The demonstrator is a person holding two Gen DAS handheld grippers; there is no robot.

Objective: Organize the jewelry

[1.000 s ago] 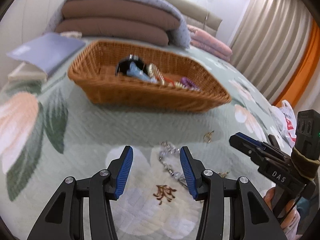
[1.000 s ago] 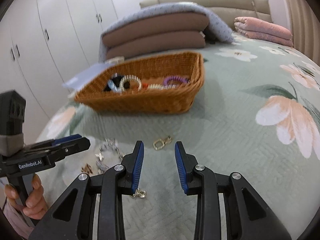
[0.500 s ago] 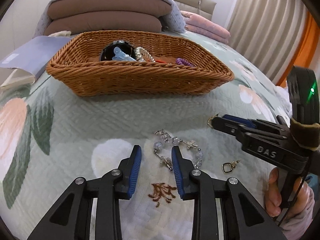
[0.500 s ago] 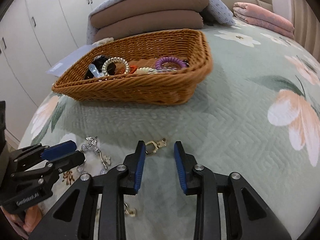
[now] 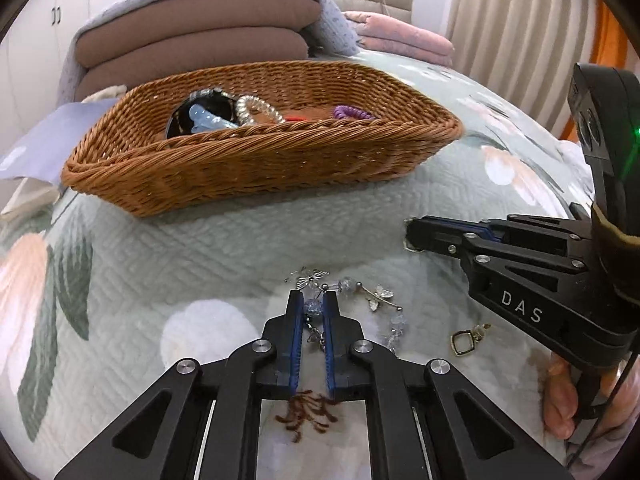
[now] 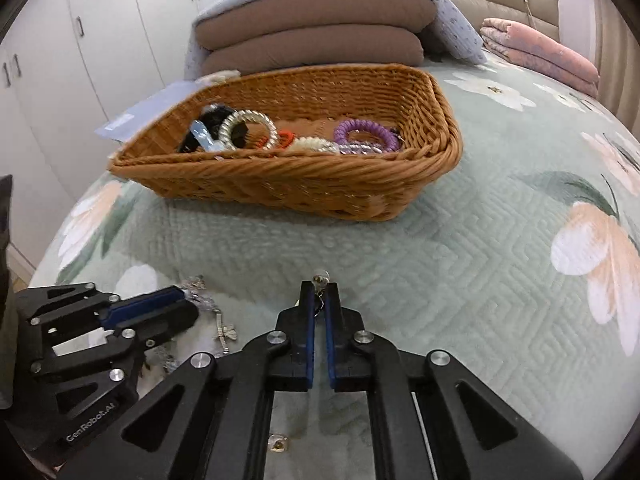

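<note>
A beaded crystal bracelet (image 5: 376, 296) with dragonfly charms lies on the green floral quilt. My left gripper (image 5: 311, 306) is shut on one of its clear beads. My right gripper (image 6: 319, 294) is shut on a small gold earring (image 6: 320, 280) at the quilt surface; in the left wrist view its tips (image 5: 416, 236) hide the earring. A second gold earring (image 5: 464, 340) lies on the quilt beside the bracelet. The wicker basket (image 5: 280, 168) behind holds hair ties and bangles, including a purple coil tie (image 6: 366, 136).
Stacked brown cushions (image 6: 316, 36) under a blue blanket sit behind the basket. Folded pink bedding (image 6: 540, 56) lies at the back right. A blue booklet (image 5: 48, 140) lies left of the basket. White wardrobes (image 6: 80, 40) stand on the left.
Both grippers have moved down and forward and closed: the left onto the bracelet's bead, the right onto the gold earring.
</note>
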